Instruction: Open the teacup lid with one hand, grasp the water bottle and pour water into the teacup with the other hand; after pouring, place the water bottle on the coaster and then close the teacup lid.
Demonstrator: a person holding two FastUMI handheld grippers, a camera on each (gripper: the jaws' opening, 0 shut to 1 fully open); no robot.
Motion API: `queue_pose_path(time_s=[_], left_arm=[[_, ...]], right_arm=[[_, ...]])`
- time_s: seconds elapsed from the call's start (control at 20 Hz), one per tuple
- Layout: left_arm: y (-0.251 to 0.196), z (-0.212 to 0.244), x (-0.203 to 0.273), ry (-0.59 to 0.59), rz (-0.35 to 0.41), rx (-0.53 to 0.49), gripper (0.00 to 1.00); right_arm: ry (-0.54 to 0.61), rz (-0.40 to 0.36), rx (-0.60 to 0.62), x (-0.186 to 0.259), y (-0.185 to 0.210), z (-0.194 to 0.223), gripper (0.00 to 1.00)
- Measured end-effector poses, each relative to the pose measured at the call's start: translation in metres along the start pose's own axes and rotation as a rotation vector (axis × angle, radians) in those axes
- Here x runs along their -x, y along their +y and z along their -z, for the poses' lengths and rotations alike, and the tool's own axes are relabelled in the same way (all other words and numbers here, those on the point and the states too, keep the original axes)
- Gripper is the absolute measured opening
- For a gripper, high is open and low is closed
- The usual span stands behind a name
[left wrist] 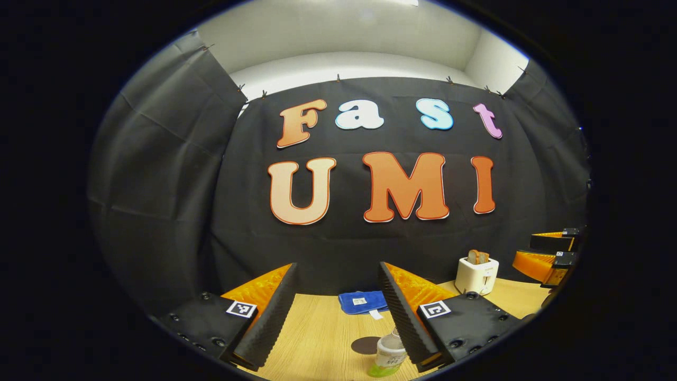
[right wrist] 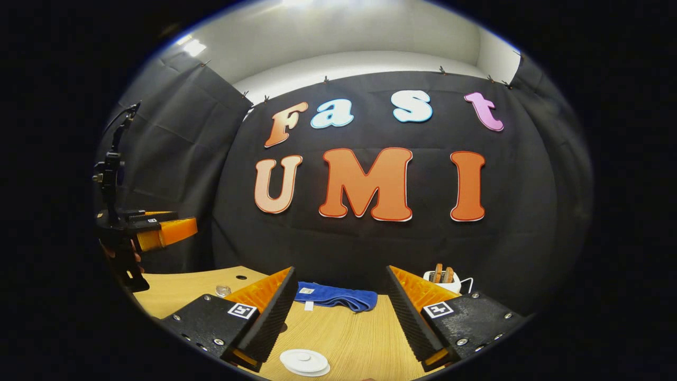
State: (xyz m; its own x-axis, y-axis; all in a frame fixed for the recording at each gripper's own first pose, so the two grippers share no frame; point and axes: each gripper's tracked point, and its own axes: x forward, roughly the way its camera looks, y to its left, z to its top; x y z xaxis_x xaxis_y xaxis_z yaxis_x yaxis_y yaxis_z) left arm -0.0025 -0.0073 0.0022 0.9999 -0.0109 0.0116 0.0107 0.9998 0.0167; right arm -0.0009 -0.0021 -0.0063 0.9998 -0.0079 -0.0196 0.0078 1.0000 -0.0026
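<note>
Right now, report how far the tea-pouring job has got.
Nothing looks done yet. The left hand-held gripper hangs open above the water bottle, near the dark coaster. The right hand-held gripper is open above the white teacup lid. Left: lifting the lid, pouring, setting the bottle on the coaster, closing.

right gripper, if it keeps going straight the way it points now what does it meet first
Probably the blue towel, lying between the open right gripper fingers' line at the table's far edge; the white lid sits lower, likely under that path. Depth is unclear.

I see the water bottle [left wrist: 390, 353] standing up on the table, just beside a dark round coaster [left wrist: 366, 345]. The teacup's white lid [right wrist: 304, 362] looks flat and round.
</note>
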Motion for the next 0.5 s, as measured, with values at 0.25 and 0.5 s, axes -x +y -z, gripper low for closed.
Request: queue_pose_path(time_s=[0.25, 0.5], left_arm=[[-0.004, -0.001, 0.006, 0.001, 0.011, -0.005, 0.97], [-0.014, 0.011, 0.010, 0.021, 0.052, 0.018, 0.96]], right_arm=[[0.034, -0.019, -0.002, 0.004, -0.001, 0.009, 0.98], [0.058, -0.049, -0.013, 0.004, 0.012, 0.025, 0.98]])
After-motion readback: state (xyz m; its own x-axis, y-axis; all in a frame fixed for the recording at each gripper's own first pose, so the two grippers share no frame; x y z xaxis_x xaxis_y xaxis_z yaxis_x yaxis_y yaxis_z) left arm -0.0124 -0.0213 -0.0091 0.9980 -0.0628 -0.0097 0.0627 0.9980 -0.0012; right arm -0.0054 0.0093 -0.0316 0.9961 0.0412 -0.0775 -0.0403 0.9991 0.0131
